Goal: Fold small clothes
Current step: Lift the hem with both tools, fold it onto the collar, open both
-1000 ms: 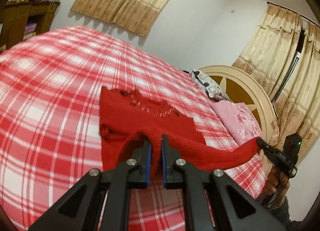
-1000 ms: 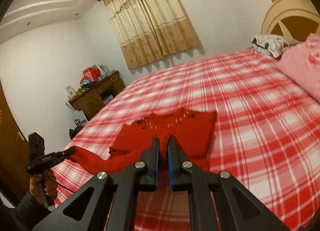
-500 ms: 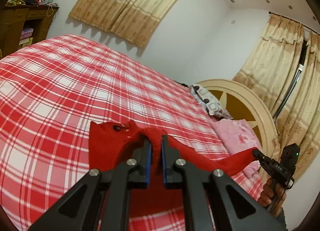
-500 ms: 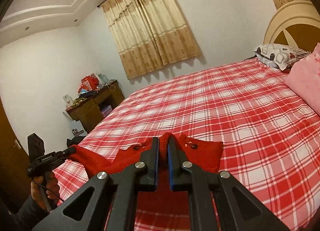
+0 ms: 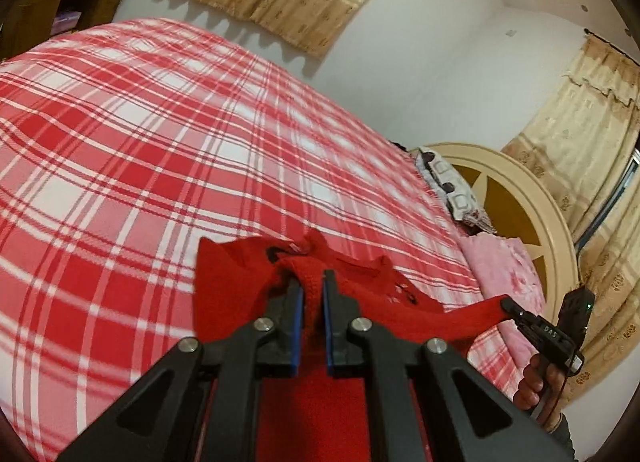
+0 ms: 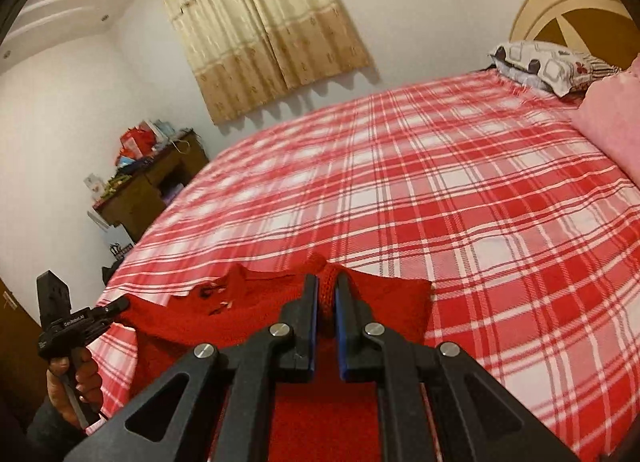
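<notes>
— Where is the sweater (image 5: 236, 286) now?

— On the bed (image 5: 168, 149), close to its near edge. The far part lies on the plaid cover; the near edge hangs in the air between my two tools.

— How will it handle?

— I judge it soft and light, a thick knit. It sags between the grips and can stretch, so I take it at the knitted edge, one hold toward each side.

— And your tools?

— My left gripper (image 5: 311, 290) is nearly closed, pinching a fold of the red knit. My right gripper (image 6: 326, 294) is the same, clamped on the edge. They touch nothing else.
</notes>
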Tool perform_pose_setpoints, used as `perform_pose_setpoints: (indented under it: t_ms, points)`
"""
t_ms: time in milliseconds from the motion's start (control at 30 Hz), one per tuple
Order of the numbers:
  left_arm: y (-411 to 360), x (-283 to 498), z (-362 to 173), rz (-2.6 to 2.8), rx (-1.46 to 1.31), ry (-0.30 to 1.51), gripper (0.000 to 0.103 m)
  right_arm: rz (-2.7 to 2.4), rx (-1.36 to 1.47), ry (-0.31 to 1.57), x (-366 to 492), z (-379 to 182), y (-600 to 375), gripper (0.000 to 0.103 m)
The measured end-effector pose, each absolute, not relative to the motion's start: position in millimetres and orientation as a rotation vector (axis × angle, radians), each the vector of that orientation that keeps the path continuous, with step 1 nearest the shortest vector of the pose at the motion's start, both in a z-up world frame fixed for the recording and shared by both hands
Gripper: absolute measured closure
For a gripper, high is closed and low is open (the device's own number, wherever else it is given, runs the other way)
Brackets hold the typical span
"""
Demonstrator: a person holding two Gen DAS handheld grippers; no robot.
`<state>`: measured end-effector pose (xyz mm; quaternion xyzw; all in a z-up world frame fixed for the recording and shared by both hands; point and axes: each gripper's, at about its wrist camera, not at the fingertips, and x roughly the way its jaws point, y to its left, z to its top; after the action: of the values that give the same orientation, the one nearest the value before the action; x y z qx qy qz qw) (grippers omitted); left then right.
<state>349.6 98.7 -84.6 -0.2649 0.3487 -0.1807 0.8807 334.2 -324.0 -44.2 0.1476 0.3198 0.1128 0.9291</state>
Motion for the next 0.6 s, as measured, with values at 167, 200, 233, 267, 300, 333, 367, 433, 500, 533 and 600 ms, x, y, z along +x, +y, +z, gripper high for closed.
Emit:
perform_pose_setpoints:
  t_ms: [167,200,233,267,300,333,367,433,500,533,600]
  points:
    - [91,374,-103,-0.357,-0.517,0.764,0.094,0.186,0.299,0.728,375,-79,-325,0.096]
    - [90,377,-108,-0.350,-0.509,0.769,0.094,0.170,0.290,0.741,381,-85,-326,0.096]
    - [91,379,-112,-0.348,-0.511,0.775,0.094,0.158,0.279,0.751,385,-89,-326,0.096]
    - [91,379,-116,-0.346,-0.514,0.781,0.094,0.145,0.264,0.774,392,-97,-327,0.096]
    - [92,379,-118,-0.342,-0.503,0.783,0.094,0.135,0.254,0.790,395,-103,-328,0.096]
    - [91,378,-120,-0.332,-0.488,0.787,0.093,0.124,0.235,0.802,398,-107,-327,0.096]
    - [92,375,-121,-0.319,-0.479,0.792,0.092,0.118,0.212,0.816,401,-110,-325,0.095]
    - [97,372,-119,-0.311,-0.493,0.785,0.091,0.062,0.121,0.831,400,-115,-319,0.092]
    - [102,364,-111,-0.283,-0.467,0.753,0.083,0.025,0.076,0.808,391,-111,-315,0.064]
    - [104,359,-108,-0.281,-0.458,0.742,0.077,0.035,0.084,0.789,384,-106,-315,0.056]
    - [106,349,-100,-0.271,-0.424,0.723,0.069,0.066,0.103,0.758,369,-96,-312,0.050]
